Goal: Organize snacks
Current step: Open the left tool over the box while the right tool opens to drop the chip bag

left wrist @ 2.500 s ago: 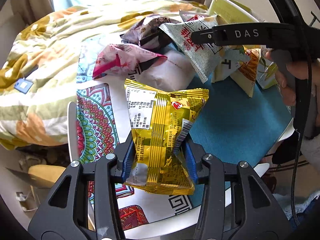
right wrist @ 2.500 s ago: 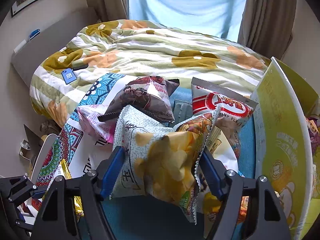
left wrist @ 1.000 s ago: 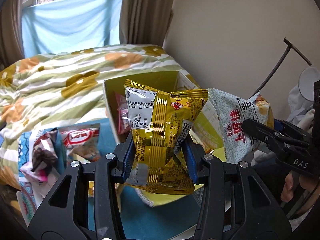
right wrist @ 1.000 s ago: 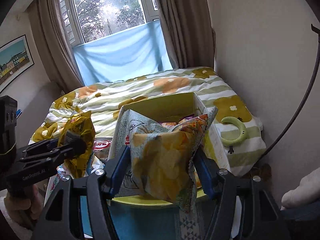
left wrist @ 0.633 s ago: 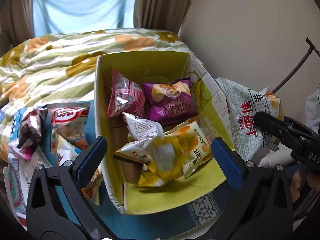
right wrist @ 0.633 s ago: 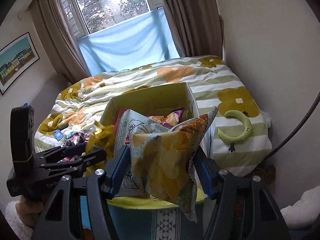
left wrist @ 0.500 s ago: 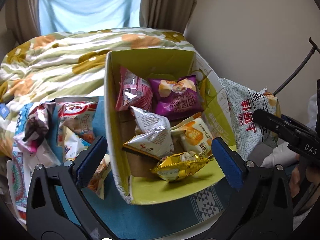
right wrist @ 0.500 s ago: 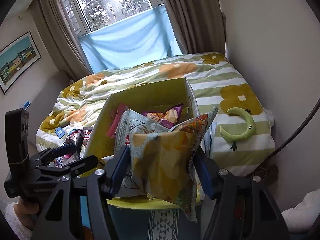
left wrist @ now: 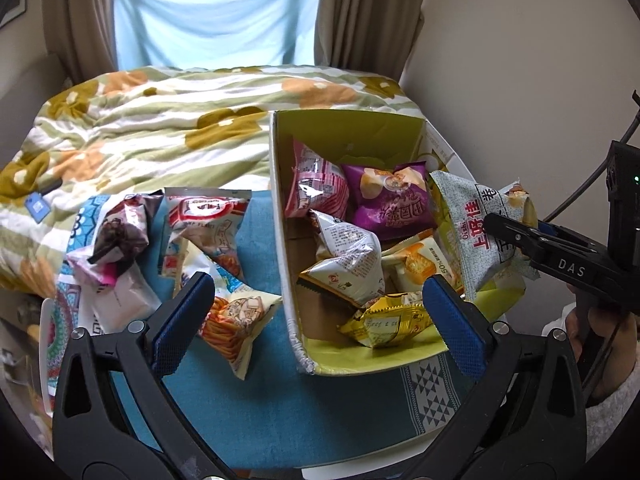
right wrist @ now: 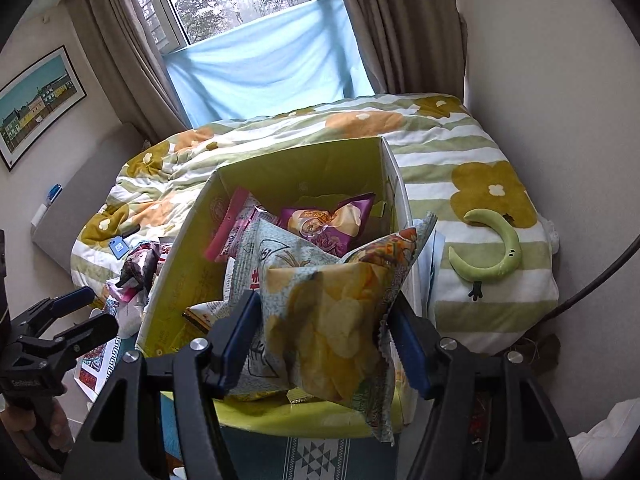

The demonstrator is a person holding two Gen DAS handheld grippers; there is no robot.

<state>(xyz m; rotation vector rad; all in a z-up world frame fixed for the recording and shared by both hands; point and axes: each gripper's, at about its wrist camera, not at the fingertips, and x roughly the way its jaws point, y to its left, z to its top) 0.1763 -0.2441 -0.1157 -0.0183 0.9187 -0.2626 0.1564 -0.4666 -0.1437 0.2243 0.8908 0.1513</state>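
A yellow-green cardboard box [left wrist: 280,240] [right wrist: 180,264] stands on a blue cloth and holds several snack bags. A gold packet [left wrist: 388,322] lies at its near end. My left gripper [left wrist: 316,292] [right wrist: 86,312] hangs wide open over the box's near left corner with nothing between its pads. My right gripper [right wrist: 324,320] [left wrist: 516,236] hovers above the box's right side. Its jaws are opening slightly, but the pads still press on a pale green chip bag [right wrist: 332,304] [left wrist: 476,232]. Loose on the cloth lie a red-and-white bag [left wrist: 208,216], an orange bag [left wrist: 236,320] and a dark brown bag [left wrist: 120,232].
A bed with a flowered quilt [left wrist: 160,128] runs behind the table, with a green crescent toy [right wrist: 496,256] on it. A wall stands close on the right and a black cable [right wrist: 600,276] curves past it. A person's hand [left wrist: 600,328] holds the right gripper's handle.
My left gripper opened and let the gold packet fall into the box, where it now lies at the near end. My right gripper sank closer to the box with the chip bag.
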